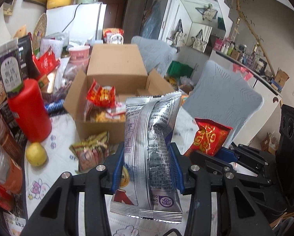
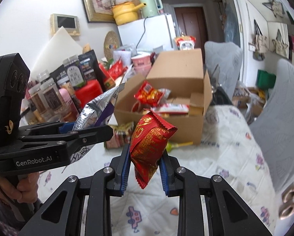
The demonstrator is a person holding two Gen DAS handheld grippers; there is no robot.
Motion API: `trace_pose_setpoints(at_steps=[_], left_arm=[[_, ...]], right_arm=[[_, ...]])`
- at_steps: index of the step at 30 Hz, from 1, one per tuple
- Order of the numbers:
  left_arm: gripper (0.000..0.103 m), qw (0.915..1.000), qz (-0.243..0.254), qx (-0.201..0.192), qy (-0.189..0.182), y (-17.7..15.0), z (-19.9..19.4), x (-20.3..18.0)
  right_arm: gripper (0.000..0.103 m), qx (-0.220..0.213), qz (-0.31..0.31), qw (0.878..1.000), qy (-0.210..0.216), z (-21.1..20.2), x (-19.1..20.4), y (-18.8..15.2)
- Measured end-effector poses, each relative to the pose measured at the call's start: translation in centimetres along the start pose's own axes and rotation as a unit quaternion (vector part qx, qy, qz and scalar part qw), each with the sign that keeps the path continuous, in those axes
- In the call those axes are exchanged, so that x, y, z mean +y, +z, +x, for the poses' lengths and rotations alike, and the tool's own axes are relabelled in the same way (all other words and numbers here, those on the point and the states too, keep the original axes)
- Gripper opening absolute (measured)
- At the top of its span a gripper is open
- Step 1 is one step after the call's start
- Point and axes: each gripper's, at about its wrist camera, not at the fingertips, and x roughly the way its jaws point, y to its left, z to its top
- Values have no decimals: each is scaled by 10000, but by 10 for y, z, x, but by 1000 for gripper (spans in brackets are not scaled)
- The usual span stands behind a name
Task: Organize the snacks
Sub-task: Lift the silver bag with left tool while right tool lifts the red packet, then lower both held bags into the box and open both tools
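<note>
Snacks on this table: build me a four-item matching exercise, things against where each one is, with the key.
Things:
1. silver packet
2. red packet
3. yellow fruit
4. cardboard box

Places:
A. beside the red canister
B. in the left gripper
C. open, snacks inside
D. in the right gripper

Pairs: 1-B, 2-D, 3-A, 4-C

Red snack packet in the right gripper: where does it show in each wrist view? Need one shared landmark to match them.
Left wrist view: red snack packet at right of centre, poking up from the right gripper, beside the silver packet.
Right wrist view: red snack packet at centre, pinched between the right gripper's blue pads.
Shared landmark: open cardboard box behind it on the table.
</note>
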Motion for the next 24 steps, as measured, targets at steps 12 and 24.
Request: trace_pose_setpoints(at_steps=[12, 24], left_arm=[[43, 9983, 268, -519, 30, 44, -10, -7], [43, 9951, 176, -967, 74, 95, 3, 10]], right_arm=[[27, -409, -342, 9986, -56, -4, 2, 49], [27, -771, -471, 9959, -95, 19, -8, 99]])
